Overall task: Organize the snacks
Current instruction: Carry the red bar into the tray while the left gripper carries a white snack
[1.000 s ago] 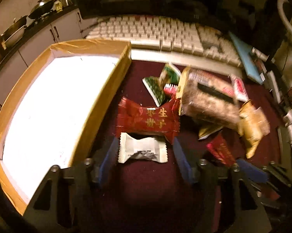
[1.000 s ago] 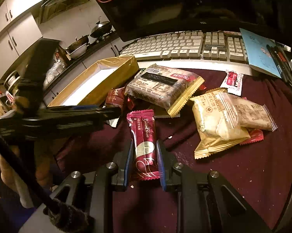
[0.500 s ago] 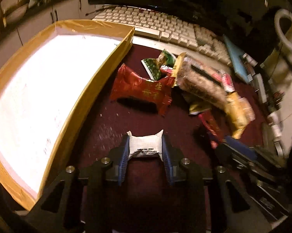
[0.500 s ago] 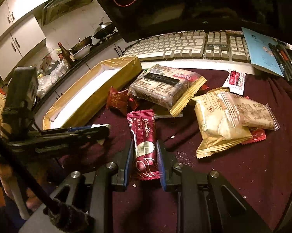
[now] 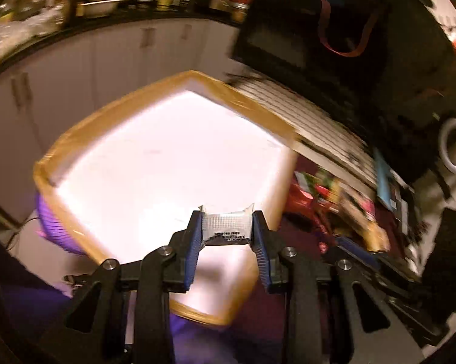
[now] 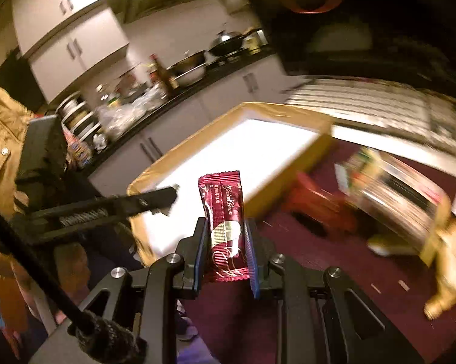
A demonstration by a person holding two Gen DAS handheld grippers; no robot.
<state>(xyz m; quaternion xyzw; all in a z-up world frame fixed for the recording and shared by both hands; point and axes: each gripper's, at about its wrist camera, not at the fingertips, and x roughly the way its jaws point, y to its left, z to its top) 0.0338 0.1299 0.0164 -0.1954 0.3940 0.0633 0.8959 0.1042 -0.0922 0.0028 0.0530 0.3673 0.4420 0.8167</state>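
Observation:
My left gripper (image 5: 227, 227) is shut on a small white snack packet (image 5: 227, 226) and holds it in the air over the near corner of the gold-rimmed box (image 5: 252, 112) with its bright white inside. My right gripper (image 6: 226, 236) is shut on a dark red snack bar (image 6: 225, 221), lifted off the table, just in front of the same box (image 6: 288, 112). The left gripper's arm (image 6: 131, 203) shows in the right wrist view, reaching over the box's left corner.
A pile of snack packets (image 6: 394, 188) lies on the dark red cloth (image 6: 334, 273) to the right of the box, blurred. A white keyboard (image 5: 319, 121) runs behind it. A kitchen counter with pans (image 6: 197, 66) stands beyond the table.
Both grippers have lifted their snacks off the cloth and swung left toward the box. The left one now hangs over the box's inside; the right one has come up to its near edge.

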